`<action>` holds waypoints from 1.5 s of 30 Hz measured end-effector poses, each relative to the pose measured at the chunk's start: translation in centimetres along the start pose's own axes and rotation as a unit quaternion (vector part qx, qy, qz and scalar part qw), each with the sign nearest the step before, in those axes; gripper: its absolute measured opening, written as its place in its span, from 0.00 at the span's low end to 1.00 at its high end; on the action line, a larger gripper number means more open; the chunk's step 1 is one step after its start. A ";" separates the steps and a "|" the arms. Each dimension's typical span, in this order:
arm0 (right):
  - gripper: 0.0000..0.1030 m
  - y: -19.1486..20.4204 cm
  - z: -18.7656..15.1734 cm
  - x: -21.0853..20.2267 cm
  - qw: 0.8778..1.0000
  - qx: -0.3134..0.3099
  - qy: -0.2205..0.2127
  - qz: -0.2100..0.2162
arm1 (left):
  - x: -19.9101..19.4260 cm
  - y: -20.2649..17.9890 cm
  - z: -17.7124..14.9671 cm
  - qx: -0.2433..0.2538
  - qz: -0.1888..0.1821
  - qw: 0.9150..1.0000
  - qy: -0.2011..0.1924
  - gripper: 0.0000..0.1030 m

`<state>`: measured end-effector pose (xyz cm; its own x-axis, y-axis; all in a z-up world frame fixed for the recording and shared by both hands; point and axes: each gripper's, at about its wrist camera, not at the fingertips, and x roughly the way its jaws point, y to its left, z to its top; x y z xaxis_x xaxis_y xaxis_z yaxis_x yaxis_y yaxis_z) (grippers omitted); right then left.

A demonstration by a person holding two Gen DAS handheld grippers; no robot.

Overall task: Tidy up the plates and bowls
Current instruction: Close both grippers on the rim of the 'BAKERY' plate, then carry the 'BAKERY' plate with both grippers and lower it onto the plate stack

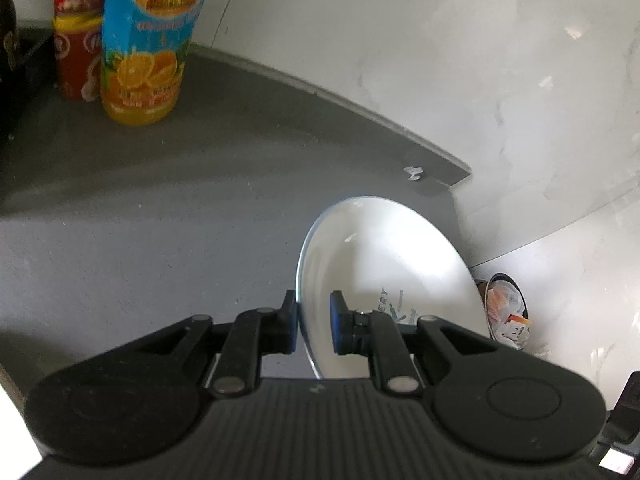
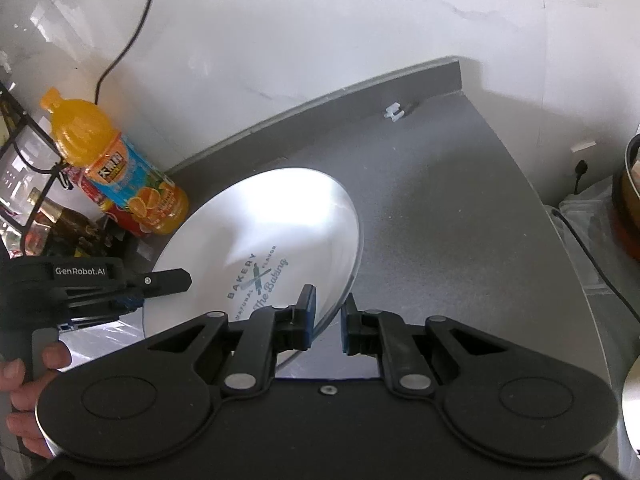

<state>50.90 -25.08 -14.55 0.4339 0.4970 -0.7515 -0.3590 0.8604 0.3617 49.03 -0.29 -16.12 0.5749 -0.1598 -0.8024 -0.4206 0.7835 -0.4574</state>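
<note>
A white plate (image 2: 256,236) hangs tilted above the grey table (image 2: 460,200), the left tool (image 2: 140,294) pinching its left rim and the right tool (image 2: 327,320) its near rim, sharing the load. Bottles (image 2: 120,176) stand far left.

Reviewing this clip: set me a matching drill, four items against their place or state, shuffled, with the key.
Items:
1. white plate
2. orange juice bottle
3. red bottle
4. left tool

Places or states:
A. shut on the plate's rim
B. stands on the grey counter by the wall, in front of the red bottle
C. held at opposite rims by both tools
D. partly hidden behind the juice bottle

Pairs: 1-C, 2-B, 3-D, 4-A
</note>
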 end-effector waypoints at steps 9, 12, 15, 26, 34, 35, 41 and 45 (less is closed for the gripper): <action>0.12 3.5 -1.1 -2.2 1.000 -0.002 -0.025 0.000 | -3.9 2.2 -0.1 0.004 -0.007 1.000 -0.013 0.12; 0.12 5.3 -1.7 -2.2 1.000 -0.007 -0.026 0.002 | -5.5 3.7 0.0 -0.005 -0.011 1.000 -0.020 0.09; 0.12 7.2 -2.5 -2.0 1.000 -0.010 -0.026 0.005 | -7.2 5.3 0.3 -0.008 -0.010 1.000 -0.027 0.09; 0.12 13.4 -5.7 -1.8 0.999 -0.008 -0.021 0.026 | -12.6 12.4 -0.1 -0.045 -0.027 0.998 -0.038 0.05; 0.12 17.4 -8.6 -1.5 0.999 -0.013 -0.014 0.041 | -16.0 17.5 -1.7 -0.072 -0.029 0.996 -0.041 0.05; 0.12 17.9 -9.1 -1.4 0.999 -0.014 -0.011 0.043 | -16.4 18.3 -1.9 -0.076 -0.027 0.996 -0.041 0.05; 0.12 20.4 -11.4 -0.9 0.999 -0.025 0.002 0.046 | -18.0 21.9 -3.6 -0.093 -0.019 0.995 -0.035 0.05; 0.12 21.8 -12.9 -0.7 0.999 -0.030 0.009 0.044 | -18.7 23.7 -4.5 -0.101 -0.014 0.994 -0.032 0.04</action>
<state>32.16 -8.14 -13.26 0.3841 0.5677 -0.7281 -0.4443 0.8050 0.3933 25.15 18.59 -13.67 0.6295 -0.1364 -0.7650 -0.5328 0.6409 -0.5527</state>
